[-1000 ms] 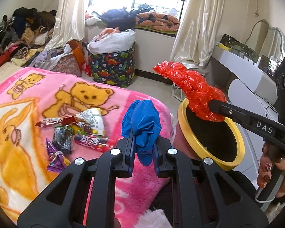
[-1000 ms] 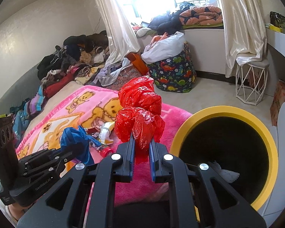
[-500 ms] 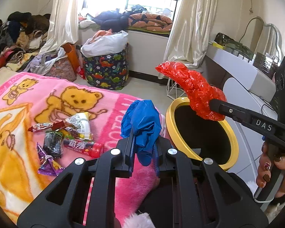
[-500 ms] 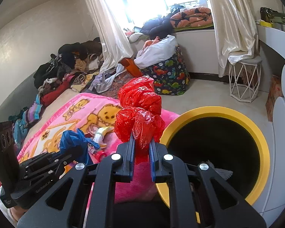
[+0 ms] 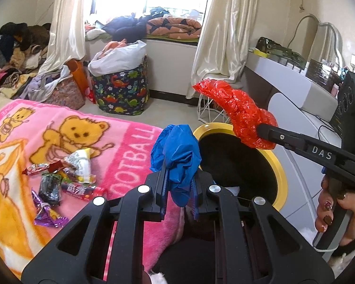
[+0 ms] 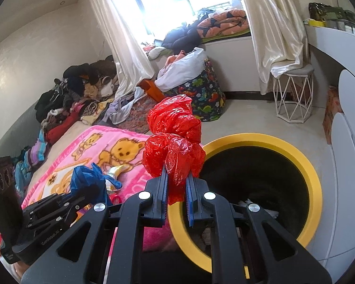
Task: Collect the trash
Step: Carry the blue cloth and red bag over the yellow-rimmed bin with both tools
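While left gripper (image 5: 177,184) clamps crumpled blue bag (image 5: 176,156), right gripper (image 6: 176,187) pinches red plastic bag (image 6: 174,142), beside yellow-rimmed bin (image 6: 312,184).

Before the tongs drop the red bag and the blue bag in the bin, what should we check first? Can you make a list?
1. Right tongs pinching the red bag: ok.
2. Left tongs pinching the blue bag: ok.
3. Yellow-rimmed bin open, with room inside: ok.
4. Red bag over the bin's opening: cannot tell, it looks near the rim.
5. Blue bag over the opening: not ok, it looks short of it.
6. Wrappers still on the pink blanket: not ok.
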Motion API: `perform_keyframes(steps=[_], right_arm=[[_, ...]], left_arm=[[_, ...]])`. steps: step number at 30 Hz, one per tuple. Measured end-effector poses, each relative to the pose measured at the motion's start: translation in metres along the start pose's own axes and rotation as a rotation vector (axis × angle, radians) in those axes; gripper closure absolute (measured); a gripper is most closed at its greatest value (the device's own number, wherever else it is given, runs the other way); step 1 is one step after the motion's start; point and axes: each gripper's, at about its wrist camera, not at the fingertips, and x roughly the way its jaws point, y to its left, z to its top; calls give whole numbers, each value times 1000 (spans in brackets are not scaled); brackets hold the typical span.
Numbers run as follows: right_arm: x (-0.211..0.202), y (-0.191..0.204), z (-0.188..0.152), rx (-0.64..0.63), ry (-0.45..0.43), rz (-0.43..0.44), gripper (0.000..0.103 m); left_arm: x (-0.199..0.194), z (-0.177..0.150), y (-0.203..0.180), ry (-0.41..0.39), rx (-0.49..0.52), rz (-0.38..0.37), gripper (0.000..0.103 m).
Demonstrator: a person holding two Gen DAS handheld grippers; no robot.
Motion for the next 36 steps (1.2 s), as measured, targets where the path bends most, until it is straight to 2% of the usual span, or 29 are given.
perform_keyframes(steps=[36], right_arm=[[-25, -53, -2, 135, -60, -91, 91]], left_arm=[[26, 8, -62, 18, 138, -103, 93]])
